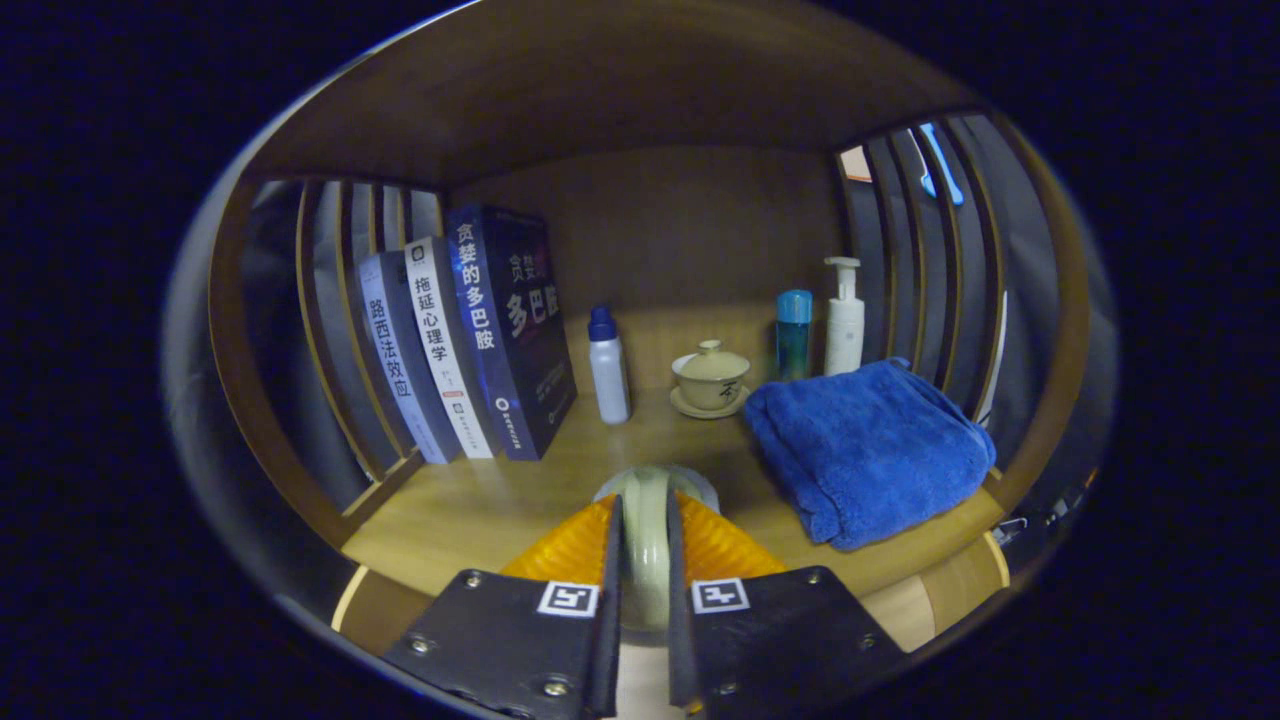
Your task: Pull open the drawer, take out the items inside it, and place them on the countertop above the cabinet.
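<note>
So going left to right on the shelf (470,500): three books (470,340) leaning by the slats; a small white bottle (608,368); a lidded teacup (711,378); a blue bottle (794,334); a pump bottle (844,316); a folded blue towel (865,450). Gripper (645,540) has its fingers pinched narrow on a pale cup handle (645,500), cup hovering over the front edge; looks like placing. Risk: thin curved handle could swivel or slip; letting go early tips it off the edge.
</note>
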`<state>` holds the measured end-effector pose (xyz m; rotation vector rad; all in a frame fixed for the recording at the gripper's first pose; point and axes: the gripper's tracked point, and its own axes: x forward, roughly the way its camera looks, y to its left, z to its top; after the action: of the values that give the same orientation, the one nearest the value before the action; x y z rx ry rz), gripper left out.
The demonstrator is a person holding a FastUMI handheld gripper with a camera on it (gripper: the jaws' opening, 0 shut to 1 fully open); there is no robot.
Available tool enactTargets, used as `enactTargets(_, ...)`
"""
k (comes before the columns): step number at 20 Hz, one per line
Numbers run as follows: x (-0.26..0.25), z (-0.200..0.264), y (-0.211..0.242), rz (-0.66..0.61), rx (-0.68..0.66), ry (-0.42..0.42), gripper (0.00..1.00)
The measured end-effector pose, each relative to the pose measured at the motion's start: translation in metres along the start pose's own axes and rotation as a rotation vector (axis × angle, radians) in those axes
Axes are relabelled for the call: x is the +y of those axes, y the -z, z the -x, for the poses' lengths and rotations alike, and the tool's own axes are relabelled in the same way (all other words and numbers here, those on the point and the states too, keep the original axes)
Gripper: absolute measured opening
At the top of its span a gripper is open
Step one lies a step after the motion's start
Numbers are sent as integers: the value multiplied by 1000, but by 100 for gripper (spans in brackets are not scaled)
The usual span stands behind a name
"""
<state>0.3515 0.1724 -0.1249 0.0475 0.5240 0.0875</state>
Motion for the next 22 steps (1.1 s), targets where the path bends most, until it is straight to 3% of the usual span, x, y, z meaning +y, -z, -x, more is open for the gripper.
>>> enactTargets(1, -2, 0, 4, 14, 14, 19, 21)
enactTargets(6, 13, 14, 14, 93, -12, -5, 80)
enactTargets(14, 27, 61, -14, 102, -300, -53, 79)
enactTargets(22, 22, 61, -5, 104, -312, -62, 79)
